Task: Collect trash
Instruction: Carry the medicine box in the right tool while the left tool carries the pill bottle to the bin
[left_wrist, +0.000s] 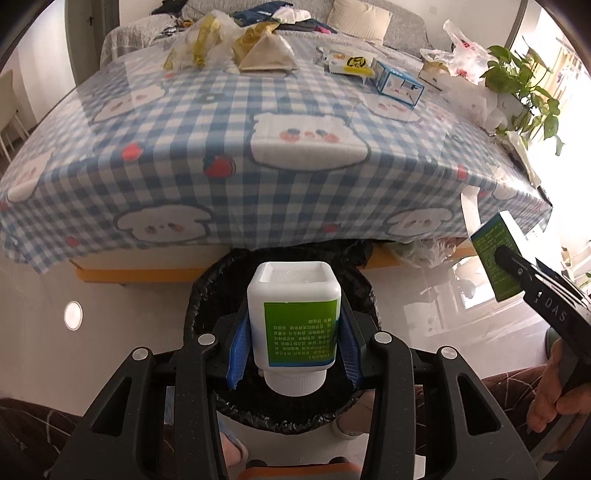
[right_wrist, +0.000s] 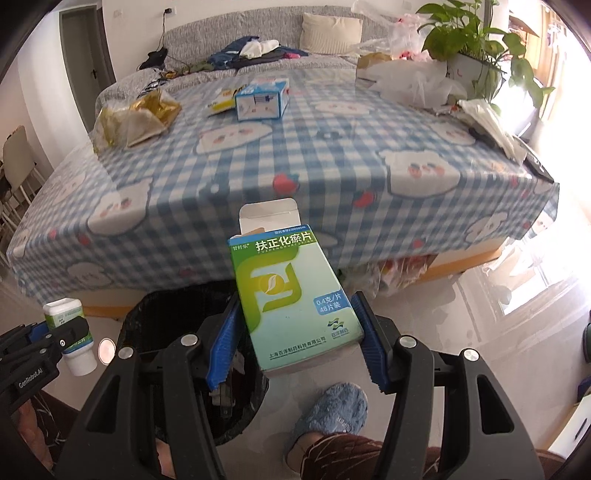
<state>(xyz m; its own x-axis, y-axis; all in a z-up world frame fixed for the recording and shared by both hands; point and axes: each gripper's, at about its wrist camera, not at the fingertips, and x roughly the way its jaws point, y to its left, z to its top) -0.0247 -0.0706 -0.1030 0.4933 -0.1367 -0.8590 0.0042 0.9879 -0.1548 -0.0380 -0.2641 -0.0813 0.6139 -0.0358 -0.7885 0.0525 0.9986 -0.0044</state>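
The left claw (left_wrist: 293, 341) is clamped on a white bottle (left_wrist: 293, 317) with a green label. The blue pads (left_wrist: 242, 350) press on both sides of the bottle. The bottle is upside down, with its white cap pointing back toward the claw. Right under this claw is a round trash bin (left_wrist: 207, 295) with a black bag in it. The bottle hangs over the open mouth of the bin.

The right claw (right_wrist: 295, 339) is clamped on a green and white medicine box (right_wrist: 291, 295). Its blue pads squeeze the box from the left and the right. The top flap of the box is open and sticks up, away from the claw. The trash bin (right_wrist: 155, 317) sits below and to the left of this claw, so the box is over the right edge of the bin.

Ahead of both claws is the bench (left_wrist: 184, 122) with a blue checked cloth with white bears on it. Far ahead of the left claw, at the back of the bench, lie crumpled bags (left_wrist: 236, 44), a small blue and white box (left_wrist: 397, 83) and a yellow packet (left_wrist: 351, 64). Far ahead and to the right is a green plant (left_wrist: 524, 88) in a white pot.

Below the right claw is a foot in a fuzzy blue slipper (right_wrist: 332, 413) on the shiny white floor.
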